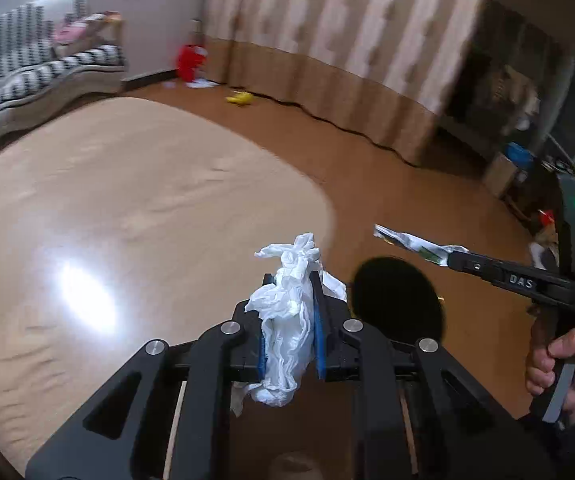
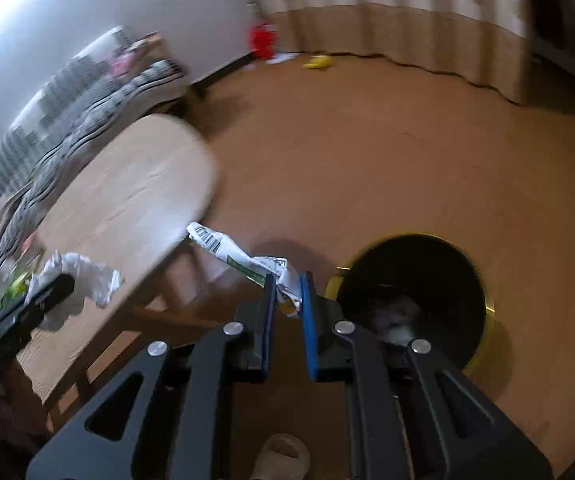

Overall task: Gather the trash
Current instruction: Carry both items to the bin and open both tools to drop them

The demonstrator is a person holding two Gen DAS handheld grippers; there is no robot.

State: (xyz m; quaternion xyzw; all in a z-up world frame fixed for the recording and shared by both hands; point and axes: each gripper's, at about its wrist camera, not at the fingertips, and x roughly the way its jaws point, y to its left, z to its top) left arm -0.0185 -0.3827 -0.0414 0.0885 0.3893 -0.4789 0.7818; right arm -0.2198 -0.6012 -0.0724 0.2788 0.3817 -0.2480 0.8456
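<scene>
Left wrist view: my left gripper pinches a crumpled white tissue | my right gripper clamps a printed wrapper | black bin just beyond on brown floor | yellow scrap far by curtain

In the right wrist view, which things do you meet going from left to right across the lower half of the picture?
Left hand-held gripper shut on the crumpled white tissue → wooden table → printed wrapper clamped in the right hand-held gripper → black trash bin on the floor.
</scene>
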